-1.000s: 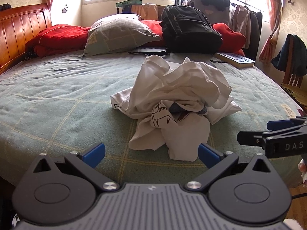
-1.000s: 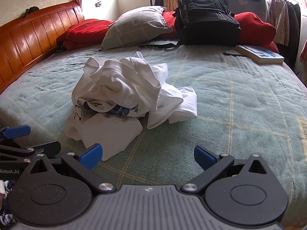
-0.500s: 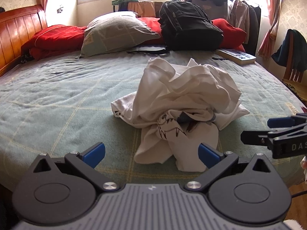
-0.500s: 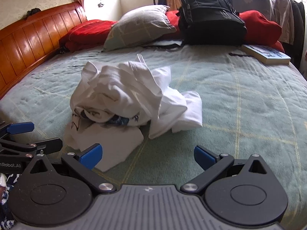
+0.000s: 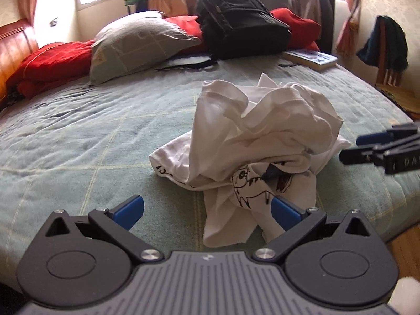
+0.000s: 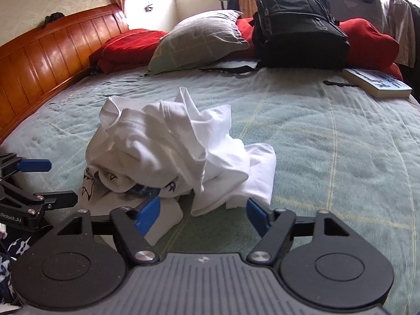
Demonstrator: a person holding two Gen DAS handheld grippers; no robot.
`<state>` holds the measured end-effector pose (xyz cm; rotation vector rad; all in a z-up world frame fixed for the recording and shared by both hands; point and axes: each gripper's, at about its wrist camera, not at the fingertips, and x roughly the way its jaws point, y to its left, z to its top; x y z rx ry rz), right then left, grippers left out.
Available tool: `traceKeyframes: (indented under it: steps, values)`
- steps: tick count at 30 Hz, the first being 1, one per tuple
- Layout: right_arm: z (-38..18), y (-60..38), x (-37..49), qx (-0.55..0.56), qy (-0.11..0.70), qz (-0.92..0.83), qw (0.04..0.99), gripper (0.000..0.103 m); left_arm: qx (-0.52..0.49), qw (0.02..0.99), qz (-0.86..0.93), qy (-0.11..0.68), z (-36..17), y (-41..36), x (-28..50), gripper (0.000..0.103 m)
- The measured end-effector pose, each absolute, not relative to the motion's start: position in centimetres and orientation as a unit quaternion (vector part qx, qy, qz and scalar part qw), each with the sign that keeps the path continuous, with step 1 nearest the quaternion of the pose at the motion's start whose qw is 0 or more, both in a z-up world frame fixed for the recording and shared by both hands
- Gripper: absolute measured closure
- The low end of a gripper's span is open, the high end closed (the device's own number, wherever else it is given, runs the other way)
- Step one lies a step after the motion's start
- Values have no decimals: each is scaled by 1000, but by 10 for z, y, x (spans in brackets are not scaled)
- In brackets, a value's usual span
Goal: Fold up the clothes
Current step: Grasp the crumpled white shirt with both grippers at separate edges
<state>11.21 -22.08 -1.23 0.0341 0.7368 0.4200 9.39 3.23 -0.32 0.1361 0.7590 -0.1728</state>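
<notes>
A crumpled white T-shirt [image 5: 262,136] with a black cartoon print lies heaped on the green bedspread [image 5: 78,141]. My left gripper [image 5: 207,210] is open just before the heap's near edge, and its right pad touches or overlaps the hanging cloth. The right gripper shows at that view's right edge [image 5: 378,149]. In the right wrist view the same T-shirt [image 6: 168,152] sits ahead and left of centre. My right gripper [image 6: 202,214] is open, its jaws narrower than before, close to the shirt's near folds. The left gripper's blue fingertips [image 6: 34,165] appear at the far left.
At the head of the bed are a grey pillow [image 5: 139,42], red bedding [image 5: 52,63], a black backpack [image 6: 299,31] and a book [image 6: 378,82]. A wooden headboard [image 6: 47,57] runs along the left. Clothes hang at the back right. The bed's near edge drops to a wooden floor [image 5: 404,246].
Both grippers have moved forward toward the T-shirt heap, which now looks larger. The right gripper's fingers have come closer together. The shirt has not moved.
</notes>
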Motion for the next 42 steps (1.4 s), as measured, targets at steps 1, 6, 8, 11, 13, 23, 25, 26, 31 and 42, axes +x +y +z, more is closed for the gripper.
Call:
traceKeyframes:
  steps: [1, 6, 8, 11, 13, 23, 25, 26, 31, 42]
  values:
    - [-12, -222, 114, 15, 355, 209, 911, 30, 76, 922, -87, 370, -3, 33, 96, 1]
    - [-12, -227, 121, 8, 348, 226, 910, 36, 116, 920, -108, 359, 0, 33, 106, 1]
    - [-12, -229, 124, 7, 349, 230, 908, 37, 130, 919, -117, 354, 1, 34, 109, 1]
    - [-14, -228, 129, 4, 351, 235, 906, 38, 145, 919, -119, 348, 3, 33, 114, 1]
    - [-13, -226, 130, 3, 351, 243, 904, 41, 152, 918, -119, 345, 5, 32, 118, 2]
    - [-13, -224, 135, 2, 352, 269, 896, 61, 175, 913, -128, 345, 11, 31, 134, 28]
    - [-14, -224, 136, 2, 351, 272, 896, 61, 169, 910, -136, 353, 9, 33, 140, 39]
    - [-15, -225, 136, 2, 350, 274, 896, 61, 164, 909, -141, 357, 9, 34, 143, 43]
    - [-18, -224, 137, 7, 347, 284, 894, 61, 130, 904, -165, 372, 2, 39, 158, 52]
    - [-16, -217, 147, -6, 322, 303, 897, 94, 93, 903, -201, 369, 3, 45, 176, 94]
